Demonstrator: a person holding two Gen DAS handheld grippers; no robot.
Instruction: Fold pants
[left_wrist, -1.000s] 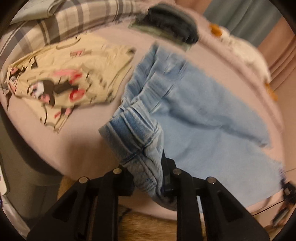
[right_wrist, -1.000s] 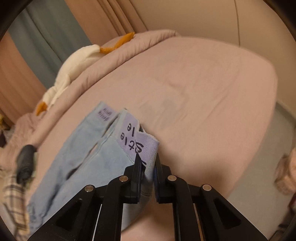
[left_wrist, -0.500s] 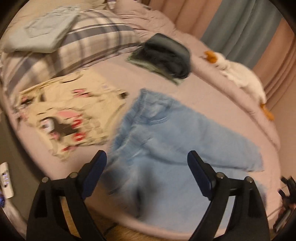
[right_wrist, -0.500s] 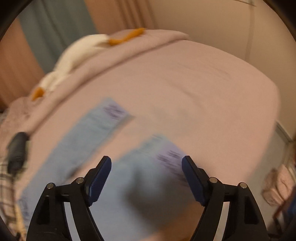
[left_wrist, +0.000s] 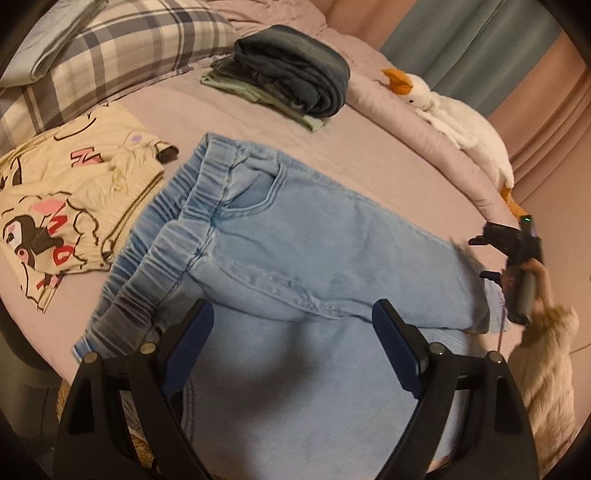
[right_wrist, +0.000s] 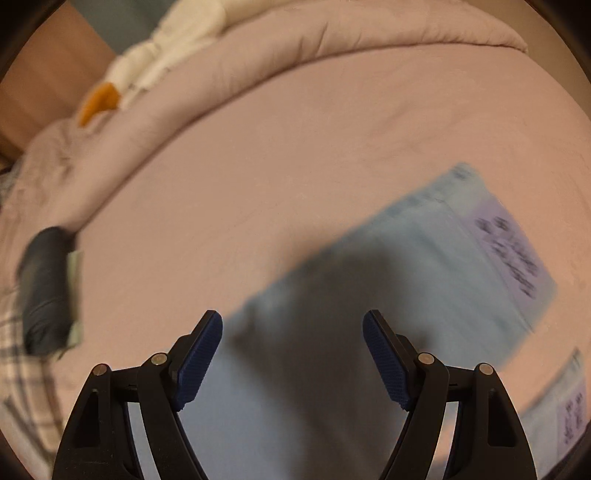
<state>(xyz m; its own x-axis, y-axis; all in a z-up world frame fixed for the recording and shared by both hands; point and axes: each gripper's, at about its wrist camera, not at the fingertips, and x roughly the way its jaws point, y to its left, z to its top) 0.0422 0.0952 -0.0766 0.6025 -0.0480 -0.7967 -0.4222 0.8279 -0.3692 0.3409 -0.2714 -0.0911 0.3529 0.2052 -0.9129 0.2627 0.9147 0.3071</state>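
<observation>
Light blue jeans (left_wrist: 295, 251) lie on the pink bed, one leg folded over the other, elastic waistband at the left, cuffs at the right. My left gripper (left_wrist: 291, 325) is open and empty, just above the jeans near the waist end. My right gripper (right_wrist: 291, 343) is open and empty above the leg end (right_wrist: 424, 266), where purple cuff labels (right_wrist: 513, 251) with black writing show, blurred. The right gripper also shows in the left wrist view (left_wrist: 517, 258) at the cuffs.
A cream cartoon-print garment (left_wrist: 66, 206) lies left of the jeans. A stack of folded dark clothes (left_wrist: 291, 74) sits behind them. A plaid pillow (left_wrist: 122, 48) is at the back left, a white plush duck (left_wrist: 461, 122) at the back right on the rolled duvet.
Both grippers have let go of the jeans and opened. The jeans have dropped flat on the bed, and both grippers have pulled back above them.
</observation>
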